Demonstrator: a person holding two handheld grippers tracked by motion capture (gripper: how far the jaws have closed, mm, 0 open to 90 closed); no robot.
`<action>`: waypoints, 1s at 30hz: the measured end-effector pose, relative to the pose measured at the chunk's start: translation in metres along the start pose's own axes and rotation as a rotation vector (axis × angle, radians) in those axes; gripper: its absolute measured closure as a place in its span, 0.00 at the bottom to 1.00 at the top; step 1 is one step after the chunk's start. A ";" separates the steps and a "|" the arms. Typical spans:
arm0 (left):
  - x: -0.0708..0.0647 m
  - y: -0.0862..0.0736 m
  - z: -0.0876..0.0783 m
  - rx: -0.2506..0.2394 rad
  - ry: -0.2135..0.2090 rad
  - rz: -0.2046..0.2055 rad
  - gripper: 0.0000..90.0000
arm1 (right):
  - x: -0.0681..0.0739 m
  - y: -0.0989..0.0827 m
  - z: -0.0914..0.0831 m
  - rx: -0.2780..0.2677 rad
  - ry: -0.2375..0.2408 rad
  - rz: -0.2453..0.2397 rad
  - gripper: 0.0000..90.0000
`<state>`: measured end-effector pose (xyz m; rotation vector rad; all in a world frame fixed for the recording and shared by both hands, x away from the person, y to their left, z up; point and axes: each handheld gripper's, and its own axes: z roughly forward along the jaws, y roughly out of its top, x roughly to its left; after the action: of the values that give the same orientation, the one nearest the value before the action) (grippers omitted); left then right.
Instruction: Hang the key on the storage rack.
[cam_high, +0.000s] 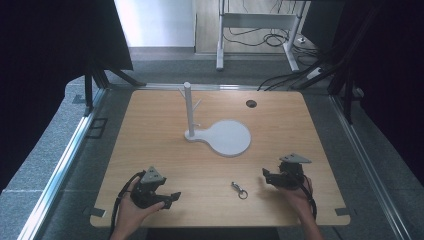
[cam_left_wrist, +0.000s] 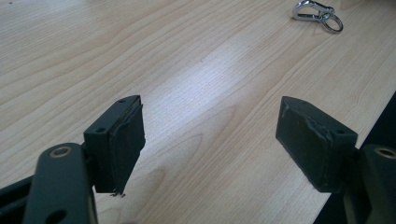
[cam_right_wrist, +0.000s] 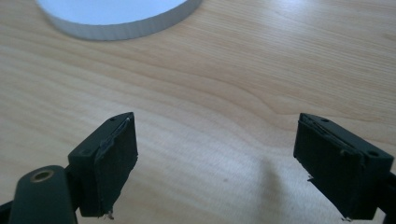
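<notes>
Metal key clip (cam_high: 239, 190) flat on the wooden table (cam_high: 150, 135), near the front edge, between both grippers and apart from each; probably laid there within easy reach of either hand. White stand (cam_high: 220, 135) at mid-table: upright post with side pegs, round flat base to its right, bare, seemingly ready for hanging

Left gripper (cam_high: 167, 199) low over the front-left of the table, cradled in the left hand (cam_high: 132, 212), aimed rightward toward the clip. Jaws spread wide, nothing between them

Right gripper (cam_high: 267, 176) low at front right, held in the right hand (cam_high: 297, 197), angled toward the stand's base. Jaws wide apart, gripping nothing
</notes>
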<state>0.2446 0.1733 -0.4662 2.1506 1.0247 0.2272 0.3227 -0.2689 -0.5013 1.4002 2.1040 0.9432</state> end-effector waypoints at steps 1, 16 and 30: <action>0.000 0.000 0.000 0.000 0.000 0.000 0.27 | 0.000 0.000 0.000 0.000 0.000 0.000 0.16; 0.006 -0.001 -0.004 -0.010 0.005 -0.014 0.27 | 0.001 0.011 -0.032 -0.074 0.086 -0.012 0.27; 0.010 -0.004 0.002 0.000 -0.012 -0.033 0.27 | -0.002 0.007 -0.033 -0.053 0.071 -0.027 0.31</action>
<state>0.2493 0.1808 -0.4723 2.1310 1.0530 0.1986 0.3059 -0.2784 -0.4741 1.3271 2.1280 1.0440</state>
